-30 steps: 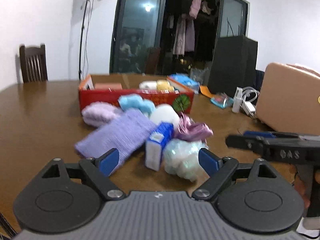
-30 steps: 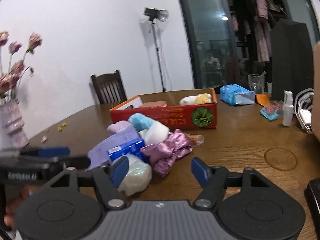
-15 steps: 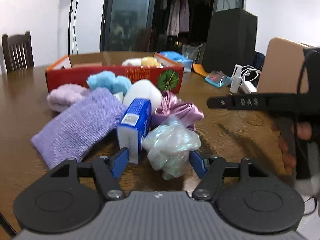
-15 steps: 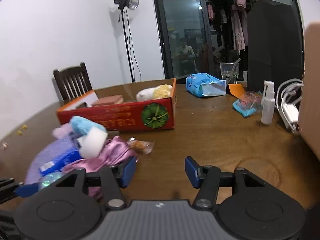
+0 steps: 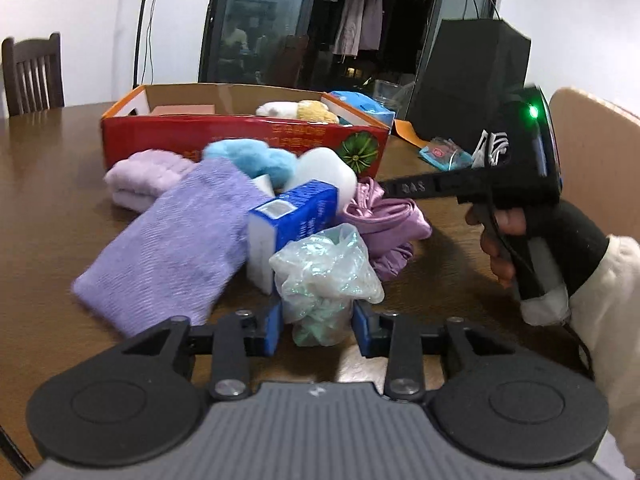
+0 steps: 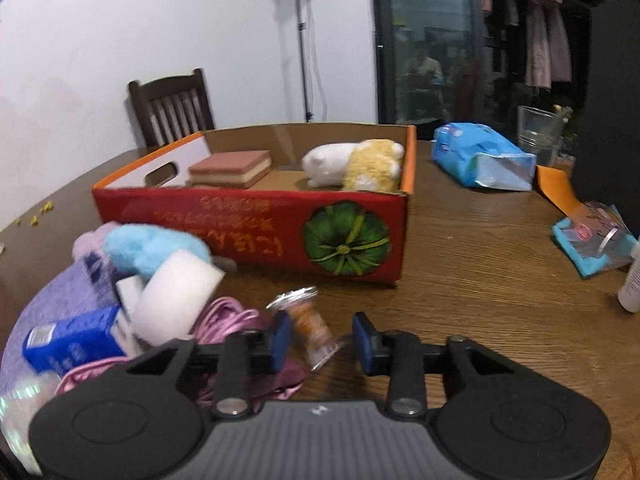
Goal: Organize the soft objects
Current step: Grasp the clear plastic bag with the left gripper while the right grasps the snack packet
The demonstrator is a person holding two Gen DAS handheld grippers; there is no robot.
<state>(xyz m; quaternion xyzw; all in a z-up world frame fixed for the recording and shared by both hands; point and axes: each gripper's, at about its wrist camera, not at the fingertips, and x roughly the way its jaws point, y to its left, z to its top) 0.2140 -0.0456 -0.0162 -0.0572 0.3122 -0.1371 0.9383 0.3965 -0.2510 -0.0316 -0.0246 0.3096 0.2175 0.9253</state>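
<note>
A pile of soft things lies before a red cardboard box [image 5: 244,142] [image 6: 256,220]. My left gripper [image 5: 318,330] has its blue pads on either side of a crumpled clear plastic bag [image 5: 326,268], touching it. Beside the bag lie a purple knit cloth [image 5: 176,240], a blue-white pack [image 5: 292,220], a pink satin cloth [image 5: 384,220], a blue fluffy piece [image 5: 248,158] and a white sponge [image 5: 324,170]. My right gripper [image 6: 318,342] is open around a small orange snack packet [image 6: 310,322] on the table. The box holds a brown sponge [image 6: 230,168] and a white-yellow plush [image 6: 356,164].
On the brown table [image 6: 480,272] to the right lie a blue tissue pack [image 6: 480,158], a glass [image 6: 538,128], a teal packet [image 6: 592,240] and a white bottle [image 6: 632,284]. A chair [image 6: 172,106] stands behind. A black bag [image 5: 472,80] stands at back right.
My left gripper has closed in onto the plastic bag. My right gripper moved forward toward the box and narrowed around the snack packet.
</note>
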